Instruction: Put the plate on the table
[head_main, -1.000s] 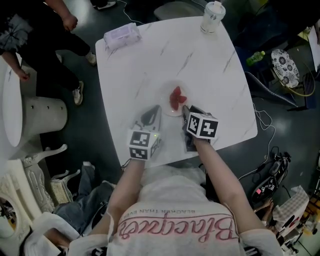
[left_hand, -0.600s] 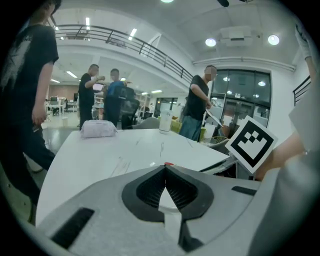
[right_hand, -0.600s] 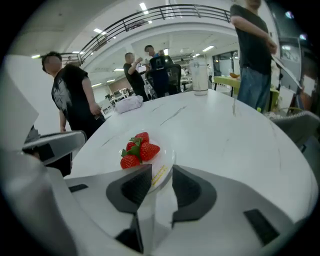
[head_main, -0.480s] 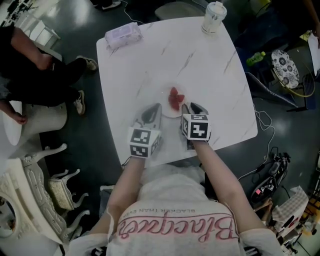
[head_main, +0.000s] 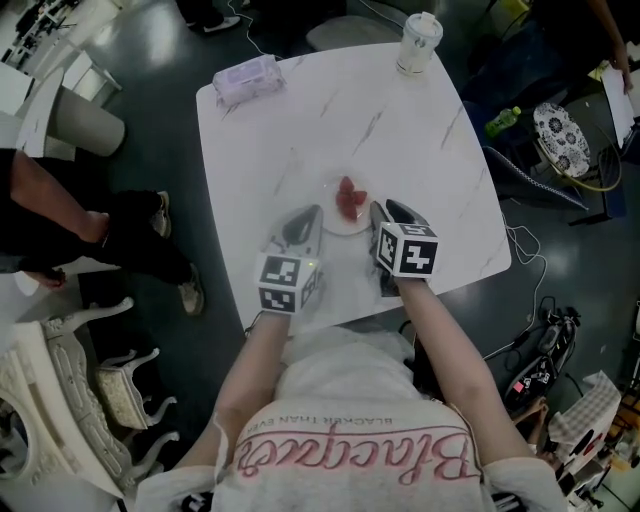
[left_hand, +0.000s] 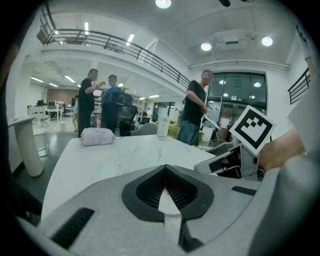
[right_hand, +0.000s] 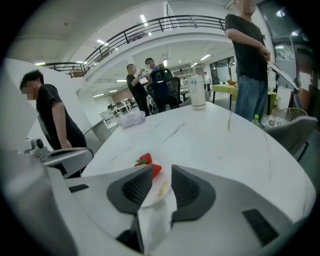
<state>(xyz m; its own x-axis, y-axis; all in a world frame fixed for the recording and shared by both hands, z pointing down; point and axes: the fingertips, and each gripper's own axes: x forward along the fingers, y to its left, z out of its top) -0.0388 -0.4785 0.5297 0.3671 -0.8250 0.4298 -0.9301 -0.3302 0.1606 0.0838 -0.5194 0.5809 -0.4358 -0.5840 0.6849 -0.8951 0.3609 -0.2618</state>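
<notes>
- The plate (head_main: 331, 217) with strawberries (head_main: 350, 198) lies flat on the table (head_main: 420, 130), nearer the front edge than the back.
- The right gripper (head_main: 386, 210) is just beside the plate's right rim. Its jaws stand apart, and the rim shows in the gap between them without being pinched.
- The left gripper (head_main: 314, 214) is just beside the plate's left rim, with its jaws closed tip to tip on nothing.
- The plate lies ahead of both grippers, so pulling straight back toward the front edge probably clears it.
</notes>
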